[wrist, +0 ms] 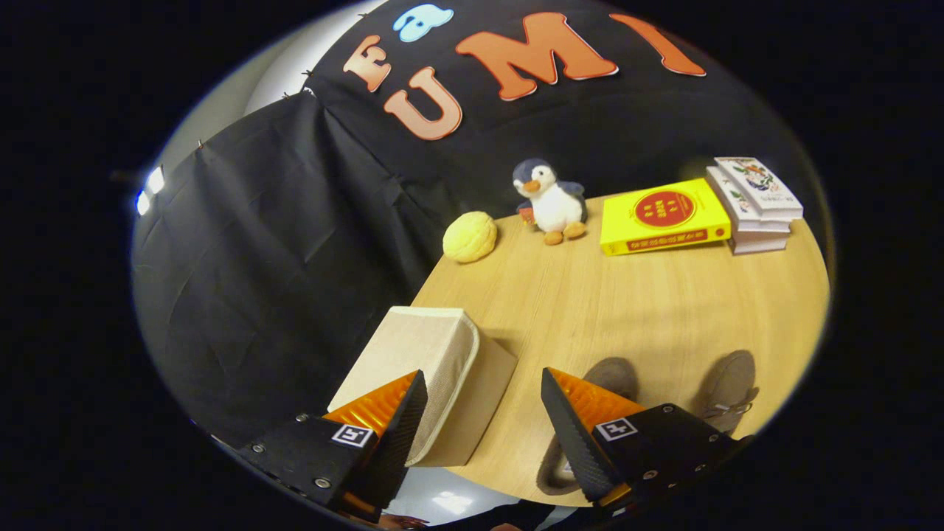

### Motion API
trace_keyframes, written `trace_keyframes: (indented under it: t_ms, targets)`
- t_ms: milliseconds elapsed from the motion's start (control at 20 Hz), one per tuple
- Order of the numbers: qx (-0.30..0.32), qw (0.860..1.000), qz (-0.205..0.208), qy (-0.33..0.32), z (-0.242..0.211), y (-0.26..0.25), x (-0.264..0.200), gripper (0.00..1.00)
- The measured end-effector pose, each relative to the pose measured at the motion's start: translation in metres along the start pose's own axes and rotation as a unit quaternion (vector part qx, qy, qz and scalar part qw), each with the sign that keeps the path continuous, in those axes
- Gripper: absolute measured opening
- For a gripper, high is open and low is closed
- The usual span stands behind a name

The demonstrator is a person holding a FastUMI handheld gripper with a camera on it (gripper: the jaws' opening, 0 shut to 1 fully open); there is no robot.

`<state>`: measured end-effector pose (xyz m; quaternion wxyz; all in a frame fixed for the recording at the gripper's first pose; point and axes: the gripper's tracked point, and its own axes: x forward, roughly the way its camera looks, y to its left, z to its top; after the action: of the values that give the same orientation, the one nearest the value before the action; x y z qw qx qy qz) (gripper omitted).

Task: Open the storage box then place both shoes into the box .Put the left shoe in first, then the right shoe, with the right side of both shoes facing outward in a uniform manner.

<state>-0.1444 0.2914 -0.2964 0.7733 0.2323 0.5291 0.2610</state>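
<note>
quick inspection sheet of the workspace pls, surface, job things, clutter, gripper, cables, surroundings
surface: light wooden table, bare in the middle.
job's things: beige fabric storage box, lid closed, at the table's near corner, beside one finger. Two grey-brown shoes lie side by side, one partly behind the other finger, the second further out.
clutter: yellow ball, plush penguin, yellow book and a stack of pale books, all along the far edge.
gripper: gripper open, holding nothing, over the gap between box and shoes.
cables: nothing seen.
surroundings: black cloth wall behind the table.
</note>
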Motion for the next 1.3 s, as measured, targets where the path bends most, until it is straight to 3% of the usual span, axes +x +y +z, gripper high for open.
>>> trace_keyframes:
  t_ms: [150, 500, 950, 1150, 1300]
  targets:
    - [0.049, 0.996, 0.045, 0.058, -0.033, 0.022, 0.026, 0.93]
    - [0.082, 0.986, 0.084, 0.12, -0.084, 0.043, 0.065, 0.94]
    - [0.168, 0.967, 0.138, 0.133, -0.086, 0.064, 0.089, 0.93]
    - [0.174, 0.965, 0.149, 0.125, -0.078, 0.063, 0.075, 0.84]
    - [0.178, 0.964, 0.167, 0.104, -0.057, 0.076, 0.052, 0.7]
